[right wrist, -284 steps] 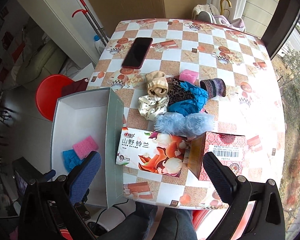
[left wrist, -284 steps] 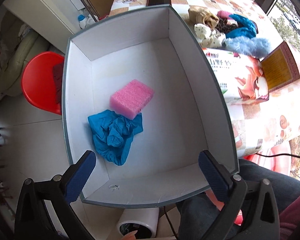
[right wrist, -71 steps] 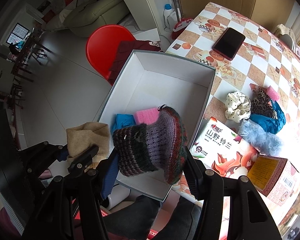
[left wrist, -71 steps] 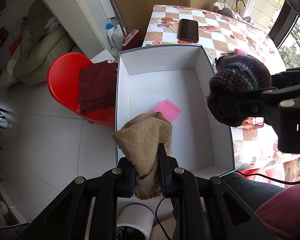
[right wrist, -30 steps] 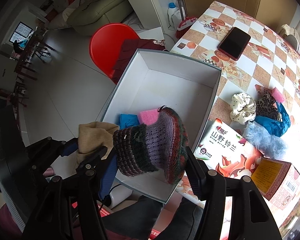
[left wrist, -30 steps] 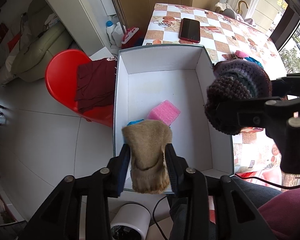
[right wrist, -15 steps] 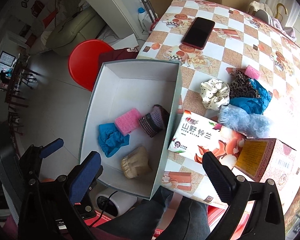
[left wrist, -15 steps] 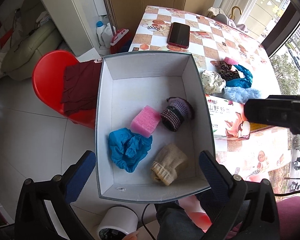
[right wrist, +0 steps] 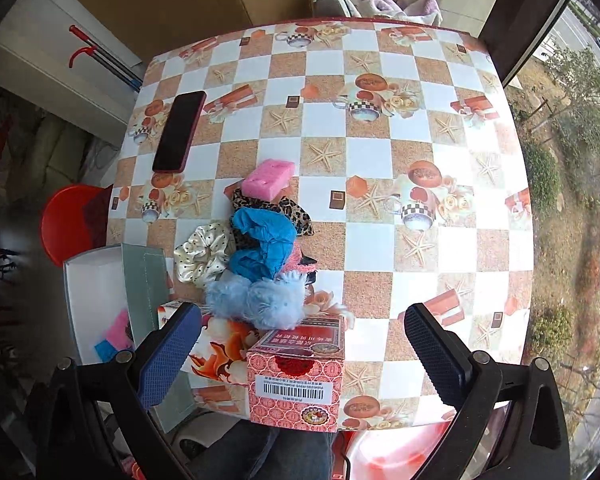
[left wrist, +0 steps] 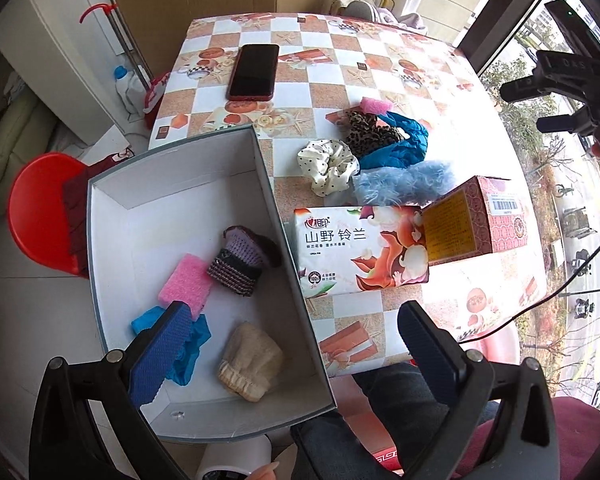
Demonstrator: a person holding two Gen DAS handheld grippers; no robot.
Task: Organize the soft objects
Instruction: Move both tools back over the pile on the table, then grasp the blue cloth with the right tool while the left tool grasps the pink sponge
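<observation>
Two grippers, left gripper [left wrist: 300, 344] and right gripper [right wrist: 304, 356], spread empty, ribbed knit hat [left wrist: 240, 264], spongy pink block [left wrist: 186, 286], rectangular white box [left wrist: 284, 280].

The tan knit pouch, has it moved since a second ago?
Yes. The tan knit pouch now lies in the white box, near its front wall beside the blue cloth.
</observation>
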